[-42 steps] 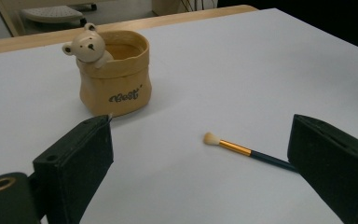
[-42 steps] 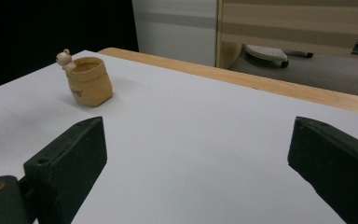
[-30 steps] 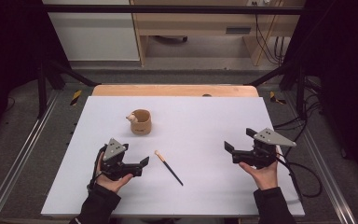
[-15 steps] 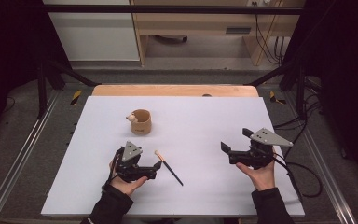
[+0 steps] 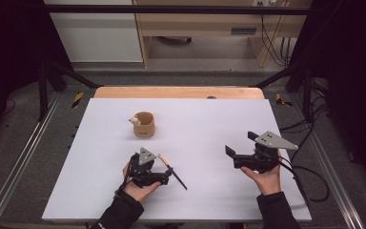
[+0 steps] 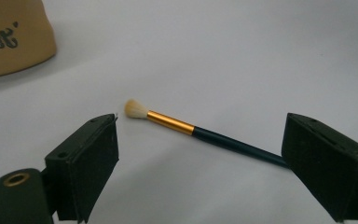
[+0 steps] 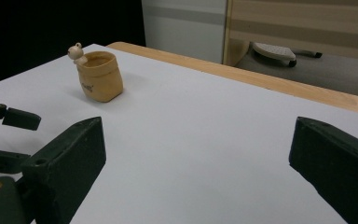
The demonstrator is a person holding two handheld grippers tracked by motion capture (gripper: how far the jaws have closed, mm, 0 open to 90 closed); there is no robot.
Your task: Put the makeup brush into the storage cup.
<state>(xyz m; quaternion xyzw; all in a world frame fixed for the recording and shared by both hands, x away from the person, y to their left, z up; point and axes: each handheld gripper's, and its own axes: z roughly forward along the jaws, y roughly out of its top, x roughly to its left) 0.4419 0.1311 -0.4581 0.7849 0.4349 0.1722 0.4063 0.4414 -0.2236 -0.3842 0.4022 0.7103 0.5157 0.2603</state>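
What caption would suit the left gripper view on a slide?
Open left gripper straddles a paintbrush lying on the white table, tan cup nearby.

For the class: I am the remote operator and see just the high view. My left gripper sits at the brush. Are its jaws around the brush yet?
Observer: In the left gripper view, the left gripper is open, and the brush lies on the table between its jaws, touching neither.
Operator: Which end has the bristles?
Observer: The pale bristles point toward the tan cup; a gold ferrule joins them to the dark handle.
Operator: Anything on the cup?
Observer: Dark lettering on its side, cut off by the picture's edge.
Operator: And my right gripper?
Observer: The right gripper is open, with bare table between its jaws.
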